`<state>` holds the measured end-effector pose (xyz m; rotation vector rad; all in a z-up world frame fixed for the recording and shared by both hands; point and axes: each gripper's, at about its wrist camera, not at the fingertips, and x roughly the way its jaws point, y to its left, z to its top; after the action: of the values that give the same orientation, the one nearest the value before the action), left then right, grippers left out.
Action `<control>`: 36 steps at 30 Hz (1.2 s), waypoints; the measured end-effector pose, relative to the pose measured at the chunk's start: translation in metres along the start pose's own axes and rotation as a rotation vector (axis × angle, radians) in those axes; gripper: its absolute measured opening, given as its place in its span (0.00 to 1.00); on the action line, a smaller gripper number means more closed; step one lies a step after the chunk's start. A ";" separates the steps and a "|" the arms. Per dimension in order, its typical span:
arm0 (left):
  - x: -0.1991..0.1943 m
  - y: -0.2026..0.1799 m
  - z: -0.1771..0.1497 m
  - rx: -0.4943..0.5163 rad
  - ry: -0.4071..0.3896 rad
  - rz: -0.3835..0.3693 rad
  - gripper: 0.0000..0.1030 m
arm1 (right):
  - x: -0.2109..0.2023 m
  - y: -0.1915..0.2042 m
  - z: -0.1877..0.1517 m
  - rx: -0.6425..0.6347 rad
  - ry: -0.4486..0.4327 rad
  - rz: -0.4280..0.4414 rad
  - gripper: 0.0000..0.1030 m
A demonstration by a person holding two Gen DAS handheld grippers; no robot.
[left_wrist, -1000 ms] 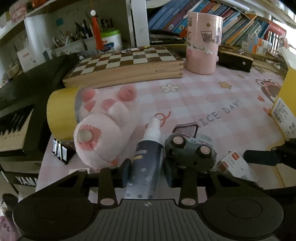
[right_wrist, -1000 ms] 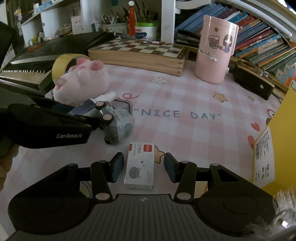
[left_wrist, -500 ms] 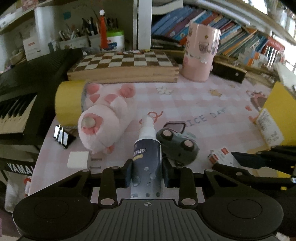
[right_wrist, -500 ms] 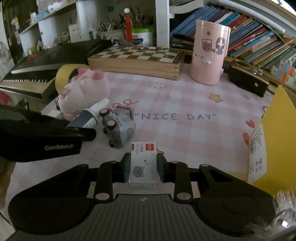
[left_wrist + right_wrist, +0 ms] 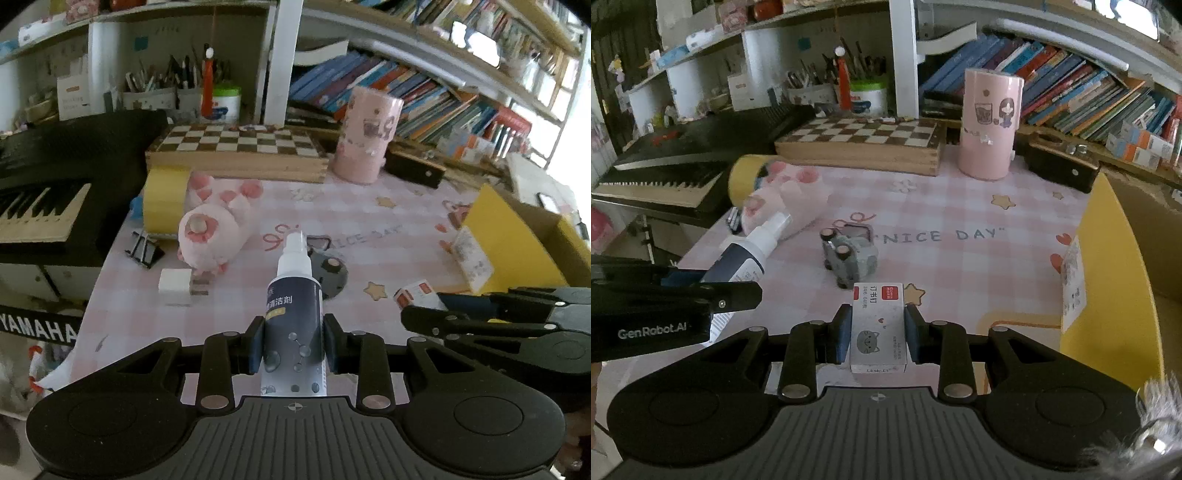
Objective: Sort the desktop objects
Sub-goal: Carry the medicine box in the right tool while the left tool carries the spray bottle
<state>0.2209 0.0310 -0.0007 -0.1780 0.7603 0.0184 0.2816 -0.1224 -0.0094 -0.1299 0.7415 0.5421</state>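
At the far left a black keyboard (image 5: 55, 192) lies beside the pink checked tablecloth (image 5: 979, 266). Near it on the cloth sit a roll of yellow tape (image 5: 162, 199), a black binder clip (image 5: 144, 249), a white eraser (image 5: 175, 282) and a pink plush toy (image 5: 210, 236). The left gripper (image 5: 293, 343) is clenched on a dark spray bottle (image 5: 293, 314) with a white nozzle, held up off the cloth. A grey toy car (image 5: 849, 256) lies on its side mid-table. To its right, the right gripper (image 5: 877, 334) grasps a small white staple box (image 5: 878, 326) — also lifted clear. Behind stand a wooden chessboard (image 5: 864, 142) and a pink cylinder holder (image 5: 990, 125). A yellow box (image 5: 1108, 280) sits at the right edge.
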 end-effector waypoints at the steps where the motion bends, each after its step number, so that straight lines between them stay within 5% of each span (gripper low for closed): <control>1: -0.006 0.001 -0.002 -0.001 -0.005 -0.008 0.30 | -0.005 0.003 -0.001 -0.002 -0.005 -0.001 0.27; 36: -0.120 0.028 -0.085 0.036 0.005 -0.171 0.30 | -0.111 0.091 -0.091 0.135 -0.013 -0.086 0.27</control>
<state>0.0735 0.0503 0.0171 -0.2079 0.7482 -0.1577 0.1123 -0.1186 0.0054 -0.0321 0.7542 0.4093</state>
